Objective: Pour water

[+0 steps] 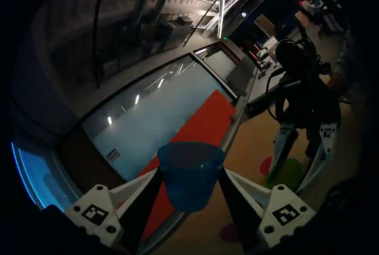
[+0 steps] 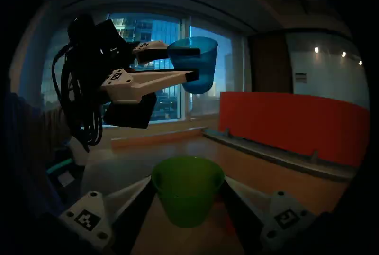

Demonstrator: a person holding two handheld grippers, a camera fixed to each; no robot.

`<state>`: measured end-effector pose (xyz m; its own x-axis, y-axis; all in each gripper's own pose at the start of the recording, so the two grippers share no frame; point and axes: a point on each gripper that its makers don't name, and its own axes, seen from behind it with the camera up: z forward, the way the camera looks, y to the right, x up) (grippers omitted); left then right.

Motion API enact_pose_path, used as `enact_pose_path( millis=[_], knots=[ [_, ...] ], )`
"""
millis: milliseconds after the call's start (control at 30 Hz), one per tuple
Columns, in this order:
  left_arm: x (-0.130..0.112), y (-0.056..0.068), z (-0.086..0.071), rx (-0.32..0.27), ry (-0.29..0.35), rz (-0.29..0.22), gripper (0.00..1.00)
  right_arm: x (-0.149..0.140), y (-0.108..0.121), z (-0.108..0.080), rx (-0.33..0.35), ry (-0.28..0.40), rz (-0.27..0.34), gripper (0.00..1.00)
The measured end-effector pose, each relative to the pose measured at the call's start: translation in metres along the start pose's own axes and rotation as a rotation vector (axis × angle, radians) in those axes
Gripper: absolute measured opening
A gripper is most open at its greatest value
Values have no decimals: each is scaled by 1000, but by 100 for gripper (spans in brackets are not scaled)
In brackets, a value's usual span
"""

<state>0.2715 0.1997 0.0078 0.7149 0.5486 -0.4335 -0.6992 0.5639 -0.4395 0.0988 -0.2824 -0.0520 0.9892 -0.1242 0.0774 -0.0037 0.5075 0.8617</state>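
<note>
Dusk behind a tall window (image 2: 208, 20), with a long red panel (image 2: 293, 122) along one edge of the wooden surface (image 2: 246, 174). Above that surface and well clear of it, the left gripper (image 2: 196, 63), closed side-on around a blue cup (image 2: 194, 68) and holding it near upright, mouth up. Lower, toward the near edge, the right gripper (image 2: 188, 183), clamped on the flanks of a green cup (image 2: 188, 193), also upright; impossible to tell whether resting on the wood or just above it. Blue cup higher than green and off to one side, the two well apart, not yet lined up for a pour.

Judged from the look: thin, translucent plastic, both tapered, light when empty and noticeably heavier with water. Contents not readable in this gloom. Smooth walls, likely slippery when wet, and soft enough to buckle under a hard squeeze. Best taken across the middle of the wall, below the rim, as here, with moderate pressure. Likely next: bringing the blue lip over the green mouth and tipping slowly, keeping the green cup steady.
</note>
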Motion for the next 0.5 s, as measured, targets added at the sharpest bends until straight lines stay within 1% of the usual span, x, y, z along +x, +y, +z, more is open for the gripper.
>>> enact_pose_path(
  millis=[200,400,500],
  knots=[
    [2,0,2,7,1,57,83,-3,-1,4,8,-3,3,91],
    [3,1,8,19,2,122,83,-3,0,7,9,-5,5,91],
    [3,1,11,22,1,142,83,-3,2,8,8,-4,6,91]
  ],
)
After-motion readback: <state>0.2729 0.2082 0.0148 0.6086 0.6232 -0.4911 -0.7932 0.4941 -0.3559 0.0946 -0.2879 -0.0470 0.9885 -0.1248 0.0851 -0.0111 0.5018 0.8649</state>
